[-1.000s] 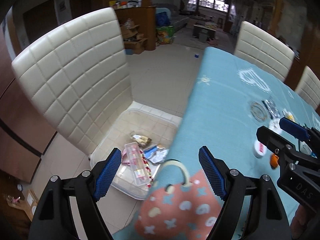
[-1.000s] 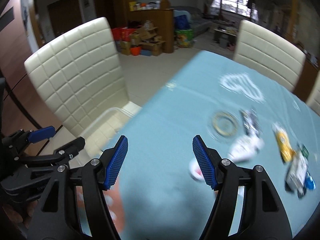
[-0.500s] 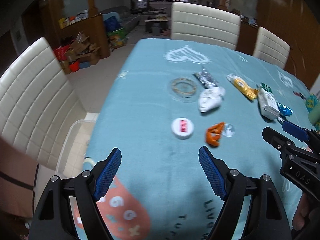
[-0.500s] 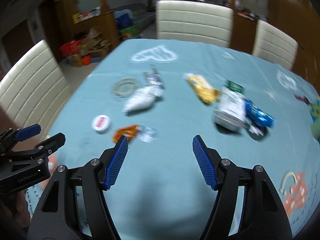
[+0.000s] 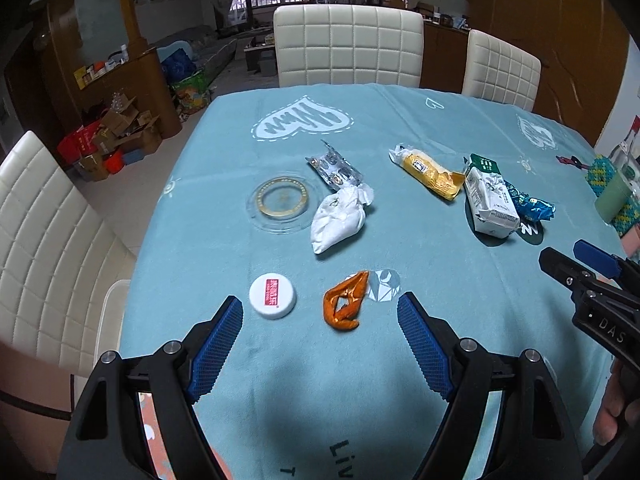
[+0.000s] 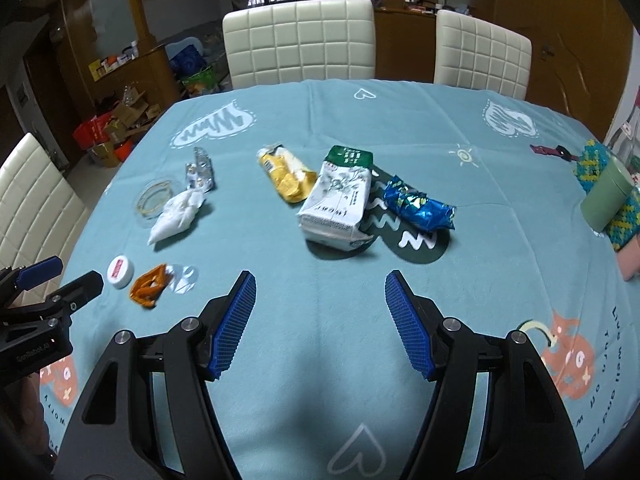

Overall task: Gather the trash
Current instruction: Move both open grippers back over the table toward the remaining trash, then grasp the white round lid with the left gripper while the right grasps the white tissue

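Trash lies on a blue tablecloth (image 5: 400, 128). An orange wrapper (image 5: 346, 300) and a white cap (image 5: 273, 295) lie just ahead of my open, empty left gripper (image 5: 320, 320). Farther off lie a white crumpled bag (image 5: 338, 222), a foil blister pack (image 5: 334, 166), a clear round lid (image 5: 282, 202), a yellow wrapper (image 5: 430, 172), a white-green packet (image 6: 338, 204) and a blue foil wrapper (image 6: 420, 206). My right gripper (image 6: 320, 300) is open and empty, short of the white-green packet.
White padded chairs (image 5: 348, 48) stand at the far side and at the left (image 5: 36, 248). A green cup (image 6: 604, 200) on a knitted mat stands at the right edge. The rim of a clear bin (image 5: 108, 320) shows beside the left chair.
Both grippers have swung from the chair and floor bin on the left round to face the table and its trash. Both stay open and empty.
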`<state>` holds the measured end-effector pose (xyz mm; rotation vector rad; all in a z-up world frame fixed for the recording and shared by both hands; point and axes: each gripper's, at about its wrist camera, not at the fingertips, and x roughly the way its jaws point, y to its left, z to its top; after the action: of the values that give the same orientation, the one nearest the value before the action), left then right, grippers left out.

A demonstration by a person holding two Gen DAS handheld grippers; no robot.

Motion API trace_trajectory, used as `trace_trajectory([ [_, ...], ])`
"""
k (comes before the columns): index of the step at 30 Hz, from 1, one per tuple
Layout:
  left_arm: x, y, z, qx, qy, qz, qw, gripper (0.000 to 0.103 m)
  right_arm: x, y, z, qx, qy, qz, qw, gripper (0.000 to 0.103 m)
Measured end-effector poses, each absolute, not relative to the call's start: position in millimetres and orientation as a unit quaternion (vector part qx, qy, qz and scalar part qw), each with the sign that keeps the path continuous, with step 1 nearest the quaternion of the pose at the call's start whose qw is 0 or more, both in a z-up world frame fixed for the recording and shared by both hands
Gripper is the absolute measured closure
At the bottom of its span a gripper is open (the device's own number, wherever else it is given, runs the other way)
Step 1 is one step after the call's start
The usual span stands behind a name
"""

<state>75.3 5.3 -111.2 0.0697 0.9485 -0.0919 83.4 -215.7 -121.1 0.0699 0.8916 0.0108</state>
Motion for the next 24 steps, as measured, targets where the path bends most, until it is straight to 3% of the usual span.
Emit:
trace_trajectory([
  [8,98,-3,-142,0.053,0.492,-0.048,0.868,0.025,115,-217,-144,0.033,0.457,0.009,0.889,0.033],
  [15,117,40,-167,0.025,0.521,0.017,0.853,0.025,130,-211,-163,0.034,0.472,0.028,0.881,0.033],
  [24,118,50,-181,0.035,0.522,0.019,0.852,0.025,138,-142,-175,-0.004,0.483,0.128,0.866,0.033],
])
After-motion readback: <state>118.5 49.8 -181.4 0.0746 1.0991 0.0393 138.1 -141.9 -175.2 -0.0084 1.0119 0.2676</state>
